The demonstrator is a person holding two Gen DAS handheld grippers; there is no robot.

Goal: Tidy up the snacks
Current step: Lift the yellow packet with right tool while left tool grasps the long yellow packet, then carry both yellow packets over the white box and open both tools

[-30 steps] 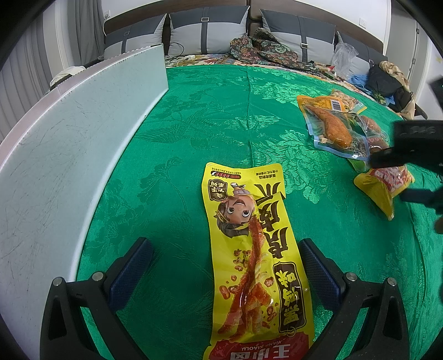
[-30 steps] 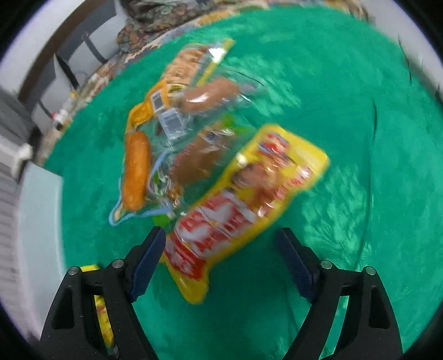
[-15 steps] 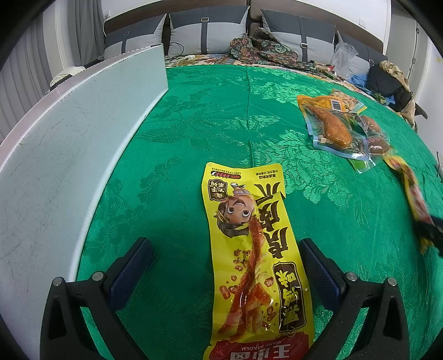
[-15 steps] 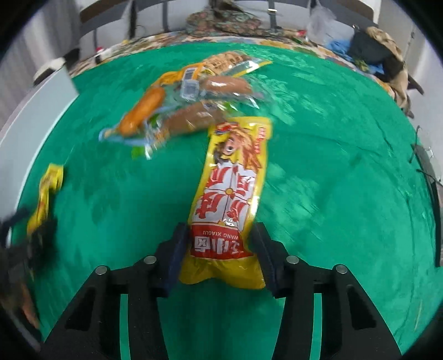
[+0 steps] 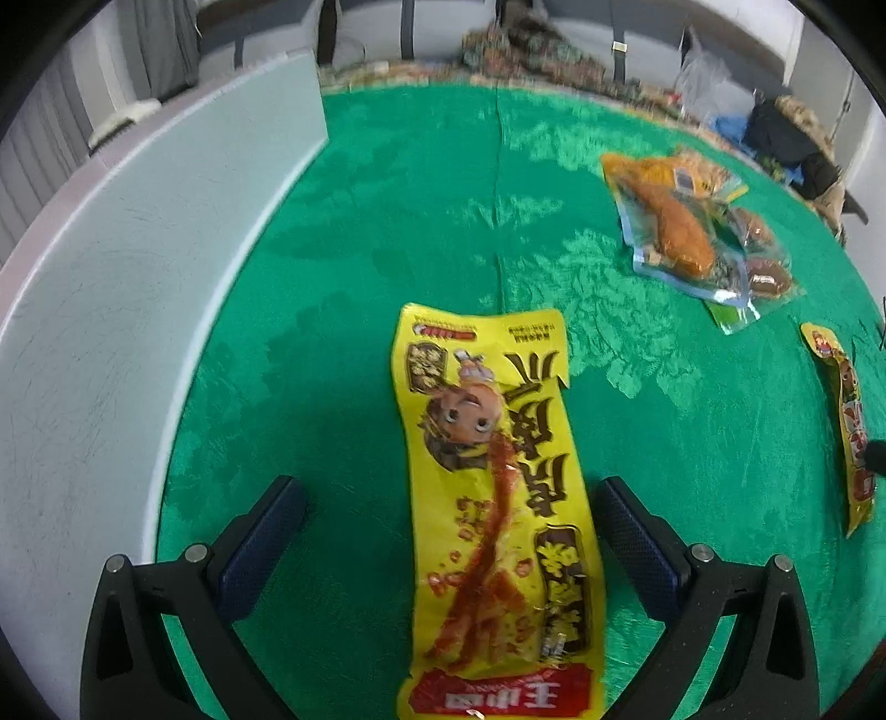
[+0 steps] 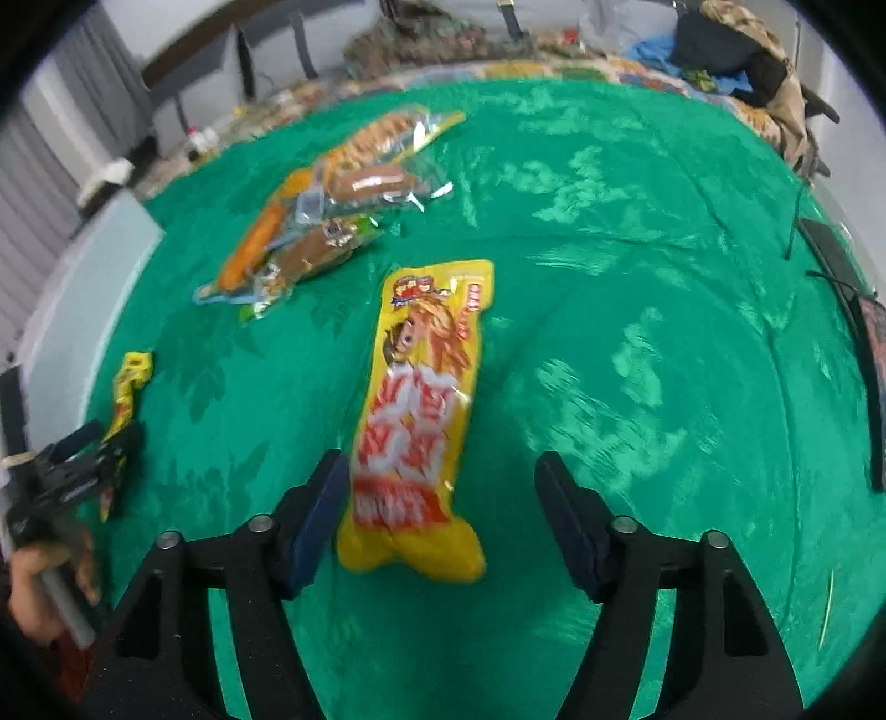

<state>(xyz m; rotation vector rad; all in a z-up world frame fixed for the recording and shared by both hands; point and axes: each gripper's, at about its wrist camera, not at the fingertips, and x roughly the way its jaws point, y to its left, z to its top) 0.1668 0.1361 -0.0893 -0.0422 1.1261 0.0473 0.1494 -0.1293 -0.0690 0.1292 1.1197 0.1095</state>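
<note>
1. Two long yellow foil snack packets: one [image 5: 493, 515] between the left gripper's [image 5: 443, 531] wide-open jaws, untouched; one [image 6: 421, 410] between the right gripper's [image 6: 443, 498] opening jaws, pads clear of it.
2. One pile of clear sausage packs [image 6: 321, 221] at 11 o'clock of the right packet, apart.
3. Green patterned cloth [image 6: 637, 332] bare toward 3 o'clock; pale grey board [image 5: 122, 310] borders it at 9 o'clock in the left view.
4. Grey cushions [image 5: 365, 27], clutter at 12 o'clock.

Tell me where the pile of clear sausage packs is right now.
The clear sausage packs lie on the green cloth, upper left in the right wrist view, just beyond the short yellow snack pack; upper right in the left view.
</note>
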